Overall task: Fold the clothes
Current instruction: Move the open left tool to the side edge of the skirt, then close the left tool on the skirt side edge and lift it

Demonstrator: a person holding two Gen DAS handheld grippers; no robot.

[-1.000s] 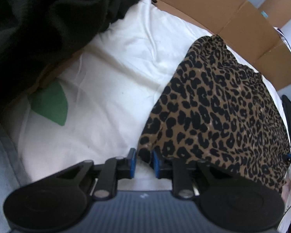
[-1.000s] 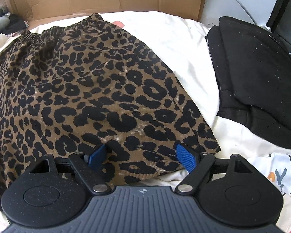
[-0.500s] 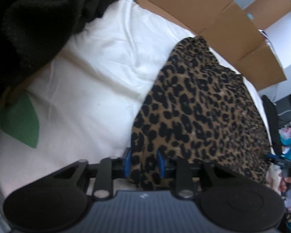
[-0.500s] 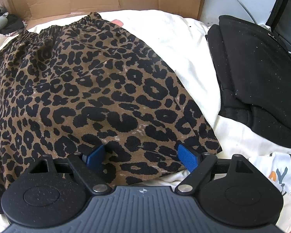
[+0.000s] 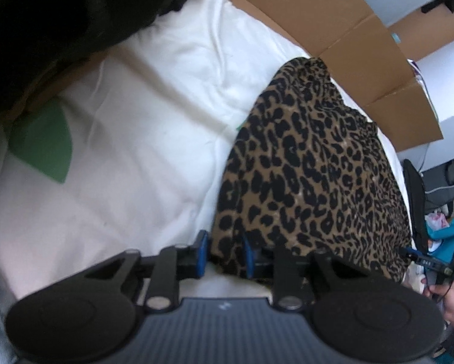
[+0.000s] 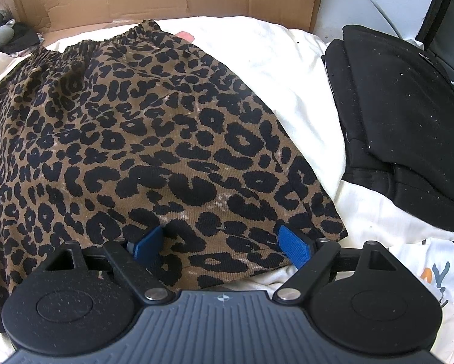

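White bedding (image 5: 154, 139): left hand-held gripper (image 5: 223, 253) pinching leopard skirt (image 5: 311, 176).

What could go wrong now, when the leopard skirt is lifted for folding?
1. The left gripper, whose jaws have just been closing, pinches only a corner of the leopard skirt; the fabric may slip out.
2. The right gripper is open over the hem. If only the left side lifts, the skirt may bunch up.
3. The folded black garment lies close by and may be disturbed.
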